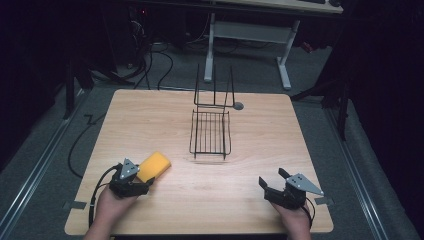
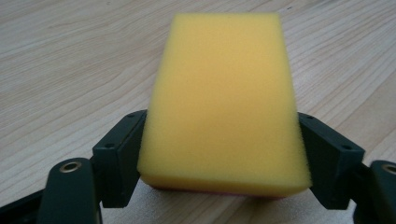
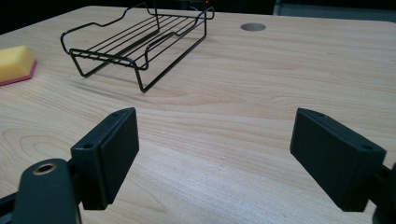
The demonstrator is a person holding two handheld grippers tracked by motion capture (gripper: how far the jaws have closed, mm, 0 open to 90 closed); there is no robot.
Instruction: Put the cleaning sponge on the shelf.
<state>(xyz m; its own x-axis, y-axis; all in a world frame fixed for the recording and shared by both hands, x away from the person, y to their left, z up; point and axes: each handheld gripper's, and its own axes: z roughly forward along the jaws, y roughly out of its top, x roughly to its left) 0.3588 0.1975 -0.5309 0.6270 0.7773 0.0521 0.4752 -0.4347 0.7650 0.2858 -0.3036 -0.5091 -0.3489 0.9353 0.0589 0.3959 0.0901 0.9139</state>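
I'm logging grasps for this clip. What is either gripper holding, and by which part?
The left gripper holds the yellow sponge, its jaws pressing the two long sides near the end closest to the hand. The right gripper is open and holds nothing.

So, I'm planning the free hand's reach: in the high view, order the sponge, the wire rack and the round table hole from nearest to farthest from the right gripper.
From the right gripper:
1. Wire rack, ahead and left, mid-table.
2. Sponge, far left, between the left gripper's jaws.
3. Table hole, beyond the rack.
Rack and sponge are near-tied; the sponge and hole too.
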